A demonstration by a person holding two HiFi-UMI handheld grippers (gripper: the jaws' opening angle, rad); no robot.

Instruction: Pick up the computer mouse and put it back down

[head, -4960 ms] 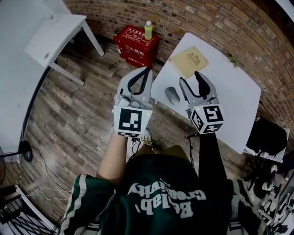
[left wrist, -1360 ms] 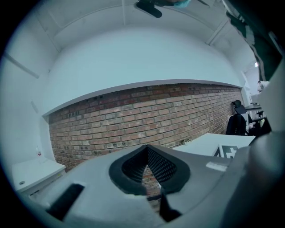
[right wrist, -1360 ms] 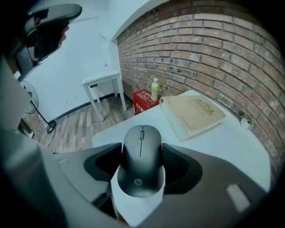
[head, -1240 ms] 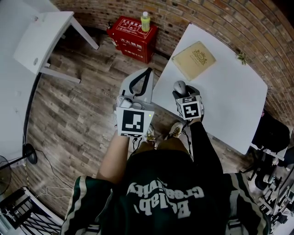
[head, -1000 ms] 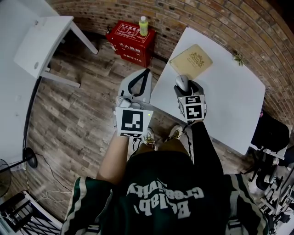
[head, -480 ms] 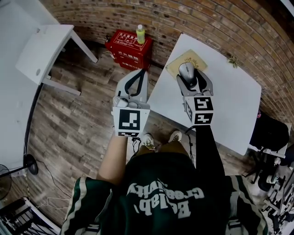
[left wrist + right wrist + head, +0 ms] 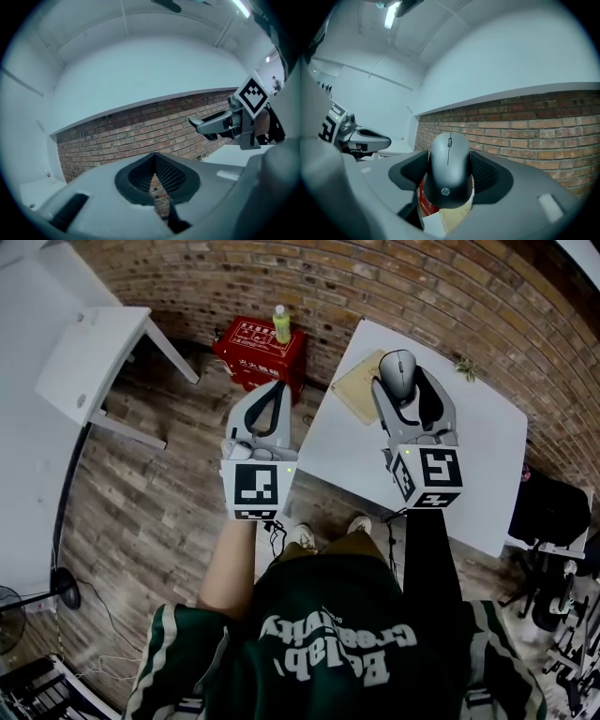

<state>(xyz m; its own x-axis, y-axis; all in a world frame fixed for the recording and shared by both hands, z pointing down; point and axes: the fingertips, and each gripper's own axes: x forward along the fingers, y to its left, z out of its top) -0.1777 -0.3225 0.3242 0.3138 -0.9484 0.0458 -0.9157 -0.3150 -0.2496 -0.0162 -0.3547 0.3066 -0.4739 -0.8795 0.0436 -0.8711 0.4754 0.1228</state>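
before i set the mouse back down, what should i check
1. Mouse clamped between right gripper pads: ok.
2. Mouse clear of table: ok, held in the air above it.
3. Bare spot to land on: ok, the white top beside the notebook is free.
4. Left gripper out of the way: ok, shut, empty, off the table's left edge.
5. Grip firm enough not to slip: cannot tell.
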